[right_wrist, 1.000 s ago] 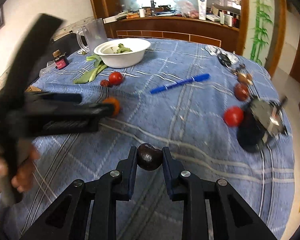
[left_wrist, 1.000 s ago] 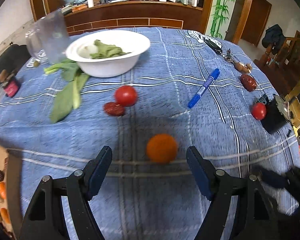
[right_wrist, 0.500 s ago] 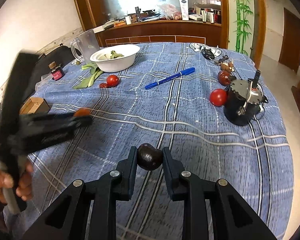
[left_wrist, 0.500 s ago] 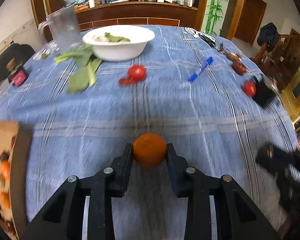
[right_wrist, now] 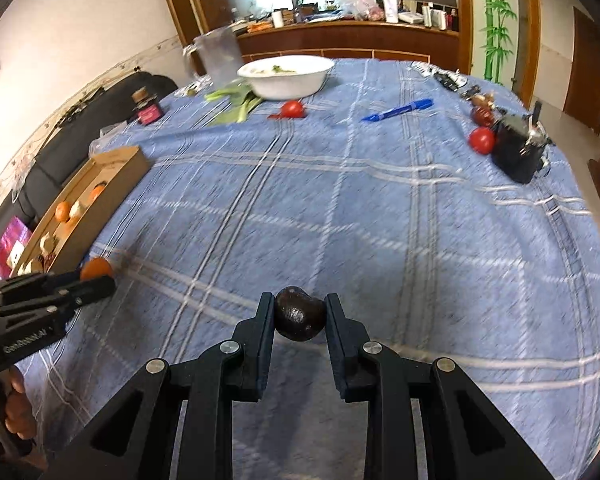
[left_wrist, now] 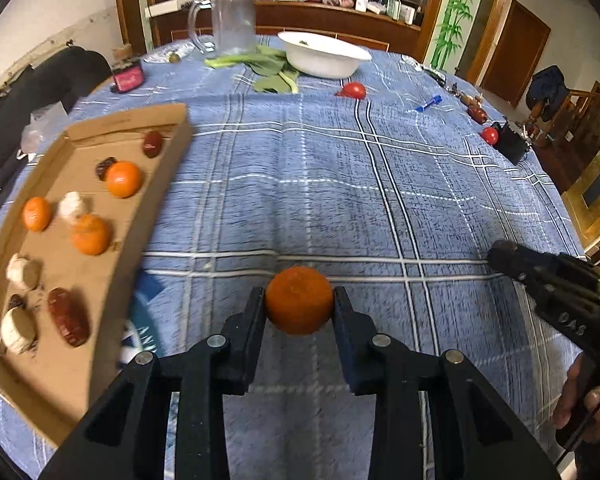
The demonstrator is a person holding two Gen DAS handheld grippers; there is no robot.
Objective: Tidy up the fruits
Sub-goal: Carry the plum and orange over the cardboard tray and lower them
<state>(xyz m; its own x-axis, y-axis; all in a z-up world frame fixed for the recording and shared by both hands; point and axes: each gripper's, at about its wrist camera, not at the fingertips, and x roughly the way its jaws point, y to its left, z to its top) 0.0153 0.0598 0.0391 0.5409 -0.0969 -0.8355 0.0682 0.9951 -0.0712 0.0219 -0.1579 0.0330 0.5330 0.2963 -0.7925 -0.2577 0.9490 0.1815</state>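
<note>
Swung leftward, my left tongs (left_wrist: 299, 309) now carry the clamped orange (left_wrist: 299, 305) beside the cardboard tray (left_wrist: 100, 280); my right tongs (right_wrist: 300, 315) still grip the dark fruit (right_wrist: 300, 314).

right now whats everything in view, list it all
tangerine: 1, orange, in the left gripper
dark fruit: 1, brown-black, in the right gripper
cardboard tray: 1, brown, left side of the table, holding three tangerines, pale bulbs and dark red fruits
tomatoes: 2, red, one by the white bowl, one by the black device
leafy greens: bunch, green, beside the bowl
pitcher: 1, clear, far edge
pen: 1, blue, far right
tablecloth: 1, blue plaid
grippers: 2, black, both closed on fruit
</note>
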